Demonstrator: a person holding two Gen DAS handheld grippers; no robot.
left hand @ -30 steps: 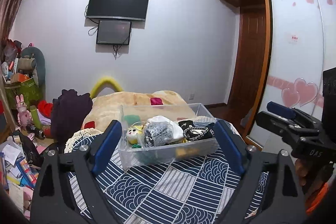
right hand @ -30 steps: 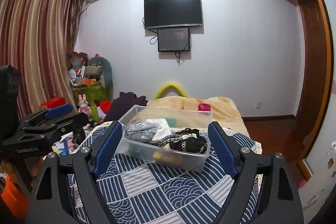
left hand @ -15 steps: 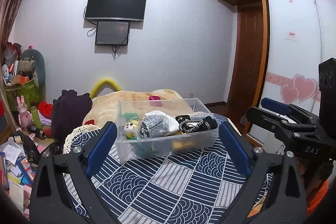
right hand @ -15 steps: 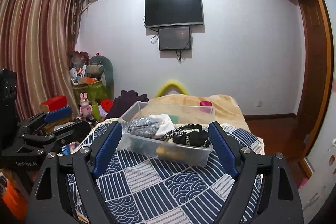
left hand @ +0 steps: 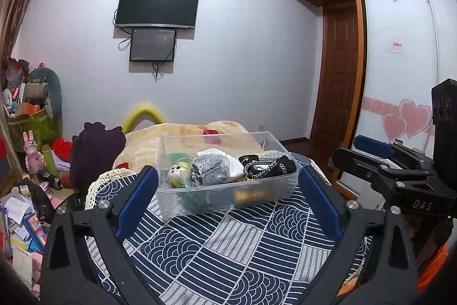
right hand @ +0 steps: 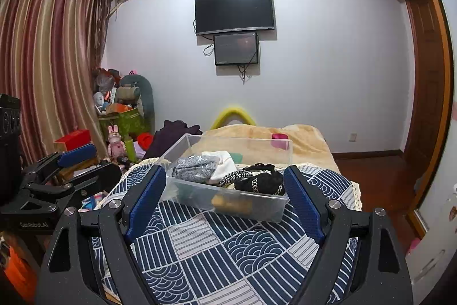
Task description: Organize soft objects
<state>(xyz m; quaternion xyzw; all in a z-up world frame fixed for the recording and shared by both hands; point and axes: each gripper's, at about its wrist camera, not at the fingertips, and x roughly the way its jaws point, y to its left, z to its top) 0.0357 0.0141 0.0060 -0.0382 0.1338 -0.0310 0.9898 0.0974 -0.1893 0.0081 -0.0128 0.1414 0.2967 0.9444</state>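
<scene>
Bin: a clear plastic bin [left hand: 225, 190] stood upright on the navy patterned bedspread, mid-bed.
Grey pouch: a speckled grey bundle [left hand: 210, 170] lay near the bin's middle, over a white cloth [left hand: 217, 155].
Black item: chain-trimmed [left hand: 270, 166], at the right end.
Toy: a pale plush face [left hand: 176, 172], at the left end.

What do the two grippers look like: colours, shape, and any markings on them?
Both look alike. The left gripper and the right gripper each have a matte black frame that forks into two arms with silver screw heads. The jaws carry blue textured pads. Seen from the other camera, the left body bears "GenRobot.AI" and the right one "DAS". No cables or sleeves show.
</scene>
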